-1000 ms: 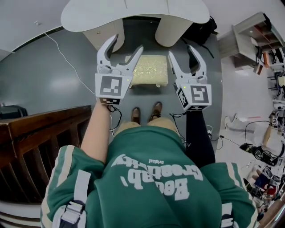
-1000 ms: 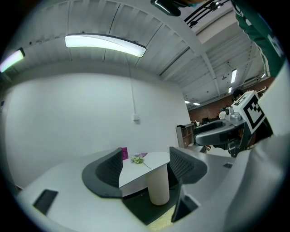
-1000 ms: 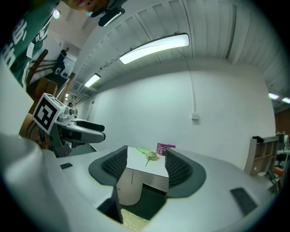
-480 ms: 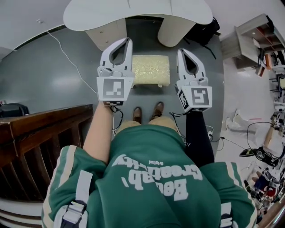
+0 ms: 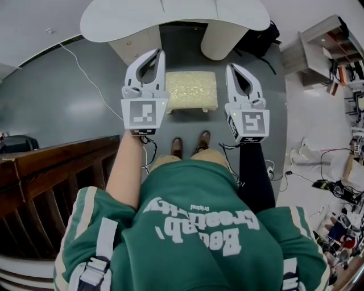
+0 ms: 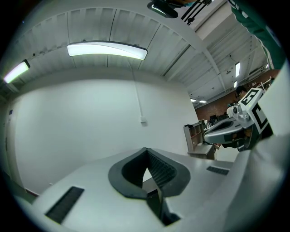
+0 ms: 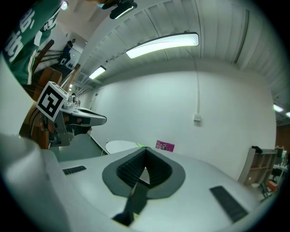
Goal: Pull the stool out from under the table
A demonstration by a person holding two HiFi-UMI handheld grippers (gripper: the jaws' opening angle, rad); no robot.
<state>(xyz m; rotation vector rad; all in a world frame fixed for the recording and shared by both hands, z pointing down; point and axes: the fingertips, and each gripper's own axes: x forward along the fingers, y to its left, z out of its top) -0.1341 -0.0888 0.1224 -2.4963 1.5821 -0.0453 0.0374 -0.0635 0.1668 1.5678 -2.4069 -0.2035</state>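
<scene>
Well, the floor (image 5: 68, 108) is smooth grey. A dark wooden railing (image 5: 51, 170) runs along the left, a white table (image 5: 170, 17) on two pale legs stands at the far side, and cluttered shelves (image 5: 318, 51) fill the right. The stool (image 5: 192, 90), with its cream top, stands on the floor just in front of the table's legs. Seen from above it is clear of the tabletop's edge, just ahead of the person's shoes (image 5: 177, 146).

The person in the green top reaches both arms forward, the left arm (image 5: 128, 170) bare and the right arm (image 5: 253, 176) in a dark sleeve. Both tools are held about level, one to each side of the stool.

The left gripper (image 5: 161, 52) has its jaws pressed together with nothing between them, and its own view looks over the tips at a plain white wall (image 6: 90, 122). The right gripper (image 5: 230, 67) is closed the same way, tips meeting and empty. Neither one has hold of the stool.
</scene>
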